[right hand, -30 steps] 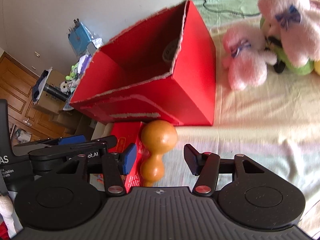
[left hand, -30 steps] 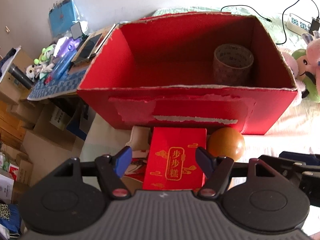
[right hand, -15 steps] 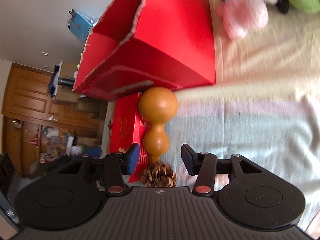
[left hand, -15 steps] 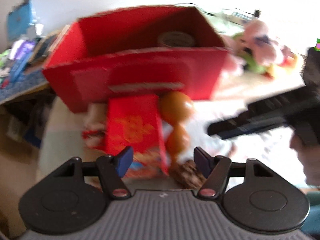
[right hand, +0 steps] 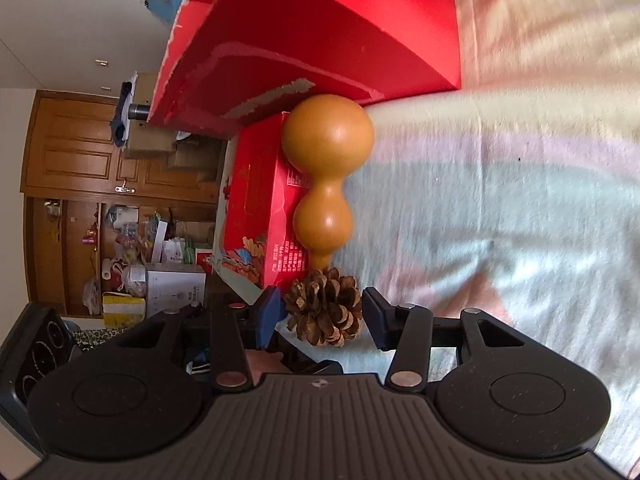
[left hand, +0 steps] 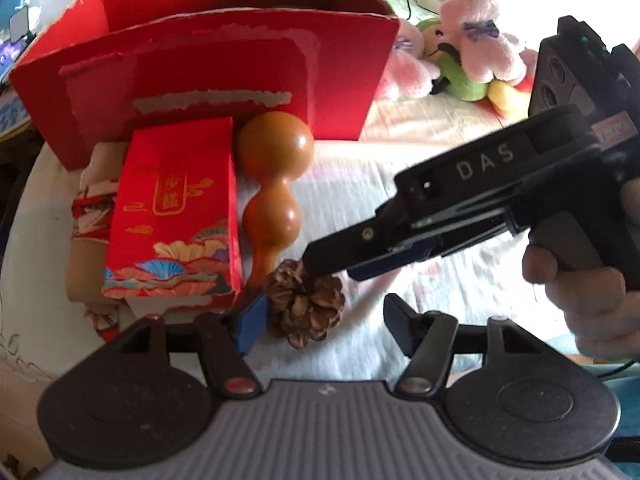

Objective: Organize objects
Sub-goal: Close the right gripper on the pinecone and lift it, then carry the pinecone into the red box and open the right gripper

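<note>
Left wrist view: left gripper point(left hand: 324, 322) is spread wide and grasps nothing — the pinecone point(left hand: 306, 304) lies on the bedspread point(left hand: 420, 184) just ahead of its blue left finger, touching the stem end of the gourd point(left hand: 274, 184), with the small red box point(left hand: 176, 212) beside the gourd on the left and the big red box point(left hand: 208, 76) at the far end; the right gripper point(left hand: 320, 258) reaches in from the right, tips at the cone, a hand point(left hand: 592, 304) on its grip. Right wrist view: right gripper point(right hand: 320, 314) is released, fingers straddling the pinecone point(right hand: 324, 308) with small gaps either side — gourd point(right hand: 326, 176) just beyond, against the small red box point(right hand: 256, 208), the big red box point(right hand: 320, 32) farther off.
</note>
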Tool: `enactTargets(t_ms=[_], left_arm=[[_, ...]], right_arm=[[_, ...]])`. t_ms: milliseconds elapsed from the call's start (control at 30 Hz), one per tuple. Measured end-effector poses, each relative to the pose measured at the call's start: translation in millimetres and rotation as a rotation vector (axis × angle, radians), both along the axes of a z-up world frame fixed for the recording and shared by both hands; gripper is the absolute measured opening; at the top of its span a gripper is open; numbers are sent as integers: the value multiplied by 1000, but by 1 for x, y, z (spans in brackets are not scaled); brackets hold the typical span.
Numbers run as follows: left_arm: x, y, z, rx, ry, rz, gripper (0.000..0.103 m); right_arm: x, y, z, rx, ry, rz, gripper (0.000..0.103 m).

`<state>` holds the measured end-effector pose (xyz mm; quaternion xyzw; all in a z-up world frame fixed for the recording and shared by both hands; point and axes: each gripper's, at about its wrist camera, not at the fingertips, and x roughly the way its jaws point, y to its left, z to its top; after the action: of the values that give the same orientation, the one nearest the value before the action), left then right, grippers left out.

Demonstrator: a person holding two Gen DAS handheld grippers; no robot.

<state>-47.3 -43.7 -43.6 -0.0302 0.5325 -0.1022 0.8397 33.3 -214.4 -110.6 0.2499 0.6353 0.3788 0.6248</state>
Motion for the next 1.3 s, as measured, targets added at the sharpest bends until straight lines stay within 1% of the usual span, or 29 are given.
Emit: enactTargets(t_ms=[167, 267, 300, 333, 367, 533, 633, 733, 833, 1000, 1167, 1300], left_arm=[[4, -2, -9, 26, 8, 21, 65], [6, -5, -13, 41, 11, 30, 63], [7, -5, -13, 42, 11, 31, 62], [8, -6, -14, 42, 14, 32, 56], [9, -6, -15, 42, 20, 31, 55], [9, -10, -13, 42, 13, 17, 54], [10, -11, -6, 38, -2, 1, 53], [13, -15, 7, 25, -35, -31, 53], [18, -20, 24, 12, -86, -75, 52], [27, -23, 52, -2, -177, -142, 52], [45, -14, 76, -31, -256, -209, 52], [60, 0, 94, -65, -325, -244, 52]], right_arm=[[1, 0, -5, 3, 21, 9, 50], [1, 1, -8, 1, 30, 16, 50], [1, 0, -10, 7, 42, 17, 50], [1, -1, -11, 11, 49, 18, 50], [1, -2, -11, 15, 53, 18, 50], [1, -13, -10, 17, 51, 7, 48], [0, -19, -4, 24, 37, -6, 48], [-1, -25, 7, 42, 7, -30, 48], [-1, -36, 21, 59, -30, -68, 48], [0, -50, 51, 65, -130, -129, 48], [-3, -34, 83, 49, -246, -195, 48], [6, -15, 109, 29, -338, -238, 48]])
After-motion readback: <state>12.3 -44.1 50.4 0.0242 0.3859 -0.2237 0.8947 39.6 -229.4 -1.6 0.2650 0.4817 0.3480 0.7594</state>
